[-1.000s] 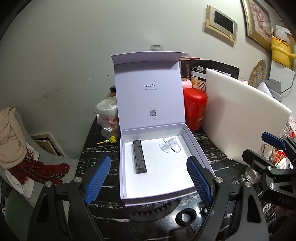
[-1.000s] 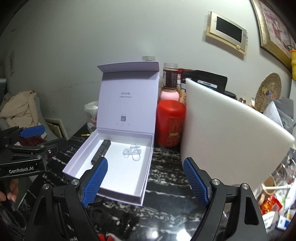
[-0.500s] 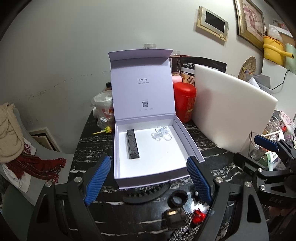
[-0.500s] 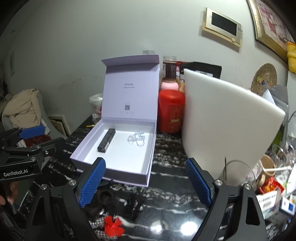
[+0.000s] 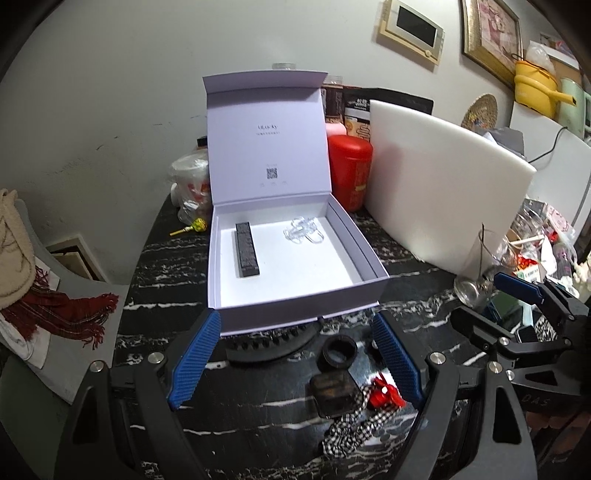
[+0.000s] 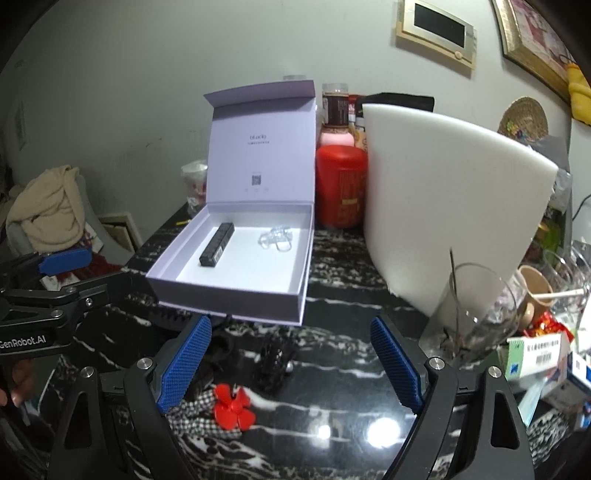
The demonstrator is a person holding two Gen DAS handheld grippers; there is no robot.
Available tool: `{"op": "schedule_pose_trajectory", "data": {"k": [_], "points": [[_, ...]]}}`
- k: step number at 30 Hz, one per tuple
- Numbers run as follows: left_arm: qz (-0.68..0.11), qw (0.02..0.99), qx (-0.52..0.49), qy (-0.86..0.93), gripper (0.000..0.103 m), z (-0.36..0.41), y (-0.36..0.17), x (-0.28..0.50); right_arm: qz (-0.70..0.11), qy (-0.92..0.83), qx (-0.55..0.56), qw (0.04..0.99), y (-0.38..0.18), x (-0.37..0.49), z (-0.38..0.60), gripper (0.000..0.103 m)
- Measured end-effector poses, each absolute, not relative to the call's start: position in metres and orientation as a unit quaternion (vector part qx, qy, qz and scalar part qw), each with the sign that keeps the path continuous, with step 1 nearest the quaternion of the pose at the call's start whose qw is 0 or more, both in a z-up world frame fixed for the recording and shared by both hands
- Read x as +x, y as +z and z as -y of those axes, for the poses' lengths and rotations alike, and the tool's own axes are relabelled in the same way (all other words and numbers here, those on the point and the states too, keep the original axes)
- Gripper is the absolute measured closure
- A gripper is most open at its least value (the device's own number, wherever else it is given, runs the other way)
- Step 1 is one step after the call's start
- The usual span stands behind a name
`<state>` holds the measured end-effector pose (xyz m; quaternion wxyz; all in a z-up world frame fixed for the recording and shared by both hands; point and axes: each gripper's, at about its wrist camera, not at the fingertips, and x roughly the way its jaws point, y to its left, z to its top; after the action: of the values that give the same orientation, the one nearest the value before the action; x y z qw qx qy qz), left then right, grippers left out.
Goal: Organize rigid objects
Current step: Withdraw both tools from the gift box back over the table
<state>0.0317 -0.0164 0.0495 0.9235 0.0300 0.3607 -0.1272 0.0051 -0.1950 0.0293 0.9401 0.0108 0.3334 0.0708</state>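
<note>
Open lavender box holds black bar and clear clip.

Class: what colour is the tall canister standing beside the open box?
Red canister; right wrist view shows it best.

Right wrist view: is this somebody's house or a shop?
Probably a lived-in home: framed pictures on the wall, a red canister on a cluttered black marble table, clothes piled on a chair.
</note>
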Motion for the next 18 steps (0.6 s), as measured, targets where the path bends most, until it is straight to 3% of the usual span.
{"op": "schedule_pose_trajectory", "data": {"k": [18], "points": [[-0.414,0.898,0.015,-0.151,0.018,0.011,0.007,0.021,-0.379,0.100,0.014,0.920,-0.014,-0.012,0.186,0.014]]}}
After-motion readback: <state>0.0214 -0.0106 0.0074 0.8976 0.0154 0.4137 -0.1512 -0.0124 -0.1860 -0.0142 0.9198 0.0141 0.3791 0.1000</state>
